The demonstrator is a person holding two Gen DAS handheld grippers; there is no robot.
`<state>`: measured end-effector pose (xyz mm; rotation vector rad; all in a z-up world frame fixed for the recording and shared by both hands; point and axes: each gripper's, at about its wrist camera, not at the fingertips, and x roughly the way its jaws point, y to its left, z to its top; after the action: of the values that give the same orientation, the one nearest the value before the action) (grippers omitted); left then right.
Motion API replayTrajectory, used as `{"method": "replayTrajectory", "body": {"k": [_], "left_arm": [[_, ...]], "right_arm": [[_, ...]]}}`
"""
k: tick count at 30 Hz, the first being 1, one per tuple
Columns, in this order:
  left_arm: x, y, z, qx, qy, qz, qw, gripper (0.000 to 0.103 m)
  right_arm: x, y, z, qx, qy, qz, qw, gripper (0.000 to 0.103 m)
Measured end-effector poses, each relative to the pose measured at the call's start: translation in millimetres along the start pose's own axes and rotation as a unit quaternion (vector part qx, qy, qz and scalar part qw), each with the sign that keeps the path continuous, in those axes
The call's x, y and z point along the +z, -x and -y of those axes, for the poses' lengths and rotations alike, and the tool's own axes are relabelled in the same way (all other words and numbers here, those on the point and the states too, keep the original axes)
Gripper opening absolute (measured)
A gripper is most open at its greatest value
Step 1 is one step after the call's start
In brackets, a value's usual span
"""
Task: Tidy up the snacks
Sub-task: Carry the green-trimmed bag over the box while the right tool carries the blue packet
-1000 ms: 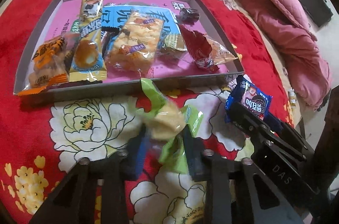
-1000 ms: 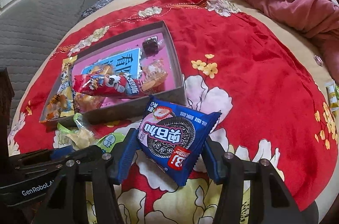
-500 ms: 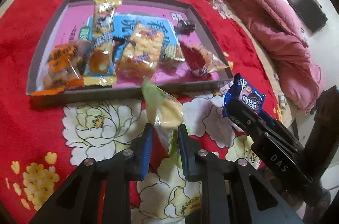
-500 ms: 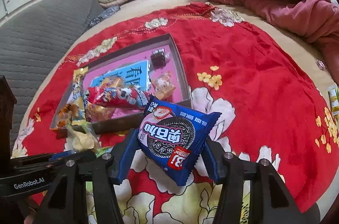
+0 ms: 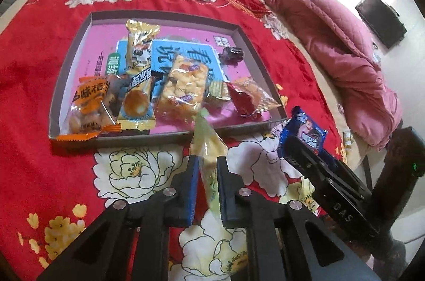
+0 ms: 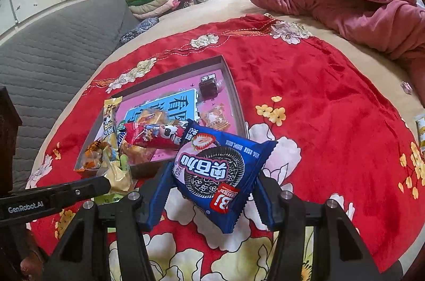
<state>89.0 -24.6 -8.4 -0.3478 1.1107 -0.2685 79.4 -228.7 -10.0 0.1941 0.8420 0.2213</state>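
Green-yellow snack (image 5: pixel 207 145): upright, pinched, before tray (image 5: pixel 164 140).
Blue cookie packet (image 6: pixel 220 169): tilted, clamped, beside tray's corner.

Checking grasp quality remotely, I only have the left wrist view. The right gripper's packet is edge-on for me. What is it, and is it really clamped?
Observer: The right gripper is shut on a blue cookie packet, pinched by its two side edges, printed face toward the camera.
Operator: Anything under it?
Observer: Only the red floral cloth; the packet sits just short of the tray, near its front right corner.
Operator: How does my left gripper look from there?
Observer: The left gripper comes in from the left, shut on the green-and-yellow snack in front of the tray's near wall.
Operator: Stray snacks?
Observer: One yellow packet at the far right edge, off the cloth.
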Motion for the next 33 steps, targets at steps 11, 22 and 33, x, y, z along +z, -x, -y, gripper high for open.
{"method": "replayTrajectory", "body": {"k": [11, 22, 33], "left_arm": [[-1, -22, -1, -0.016, 0.017, -0.032, 0.9992, 0.042], [0, -35, 2, -0.009, 0.008, -0.033, 0.9994, 0.033], [21, 1, 6, -0.005, -0.001, 0.011, 0.9999, 0.033]], "right_arm": [[0, -3, 4, 0.003, -0.009, -0.006, 1.0, 0.057], [2, -2, 6, 0.01, -0.013, 0.001, 1.0, 0.057], [16, 7, 0, 0.023, -0.005, 0.043, 0.999, 0.057]]}}
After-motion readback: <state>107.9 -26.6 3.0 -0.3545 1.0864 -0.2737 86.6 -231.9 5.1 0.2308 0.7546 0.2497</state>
